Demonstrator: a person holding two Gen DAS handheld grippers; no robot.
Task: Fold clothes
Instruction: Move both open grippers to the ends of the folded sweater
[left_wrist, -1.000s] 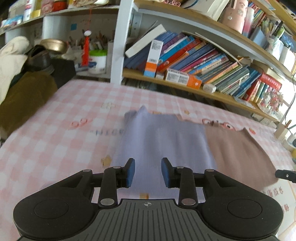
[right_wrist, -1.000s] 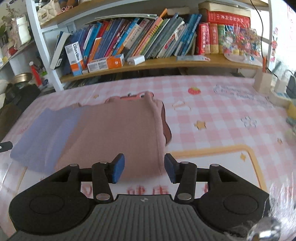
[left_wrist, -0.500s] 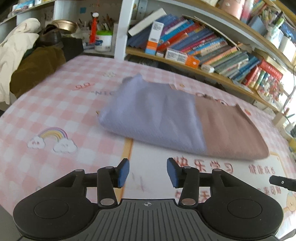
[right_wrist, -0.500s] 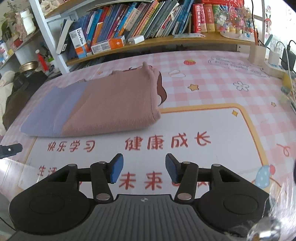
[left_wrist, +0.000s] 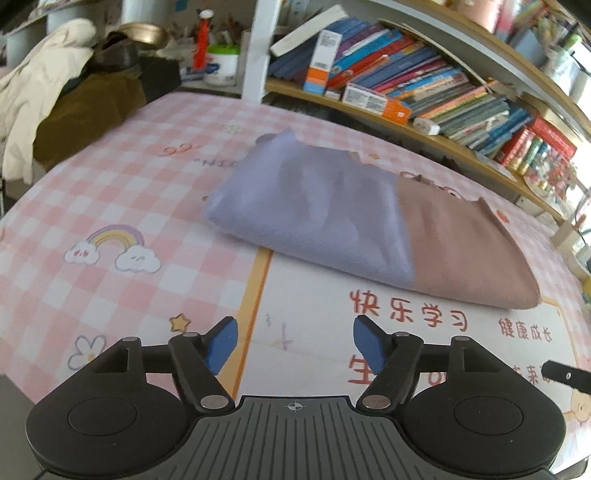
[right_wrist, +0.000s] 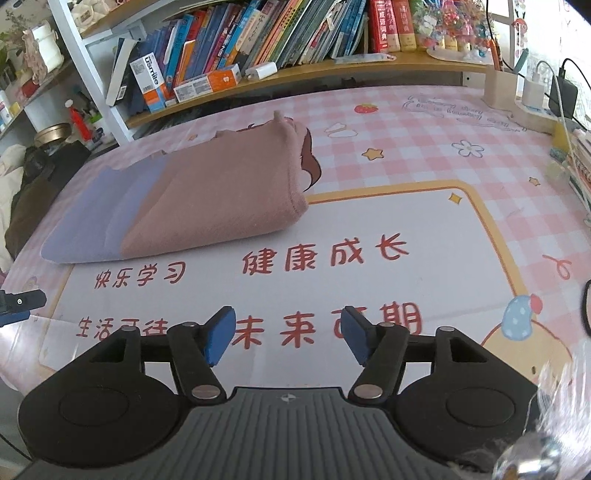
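Garment (left_wrist: 369, 225) folded, far edge blurred — left gripper (left_wrist: 291, 343) & right gripper (right_wrist: 288, 338) both agape, empty.

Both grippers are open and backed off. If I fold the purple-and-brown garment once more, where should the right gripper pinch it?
Probably the brown end's near corner of the folded purple-and-brown knit garment, approached from the right with the right gripper. That rolled edge stands raised off the pink checked mat, giving an open finger room underneath.
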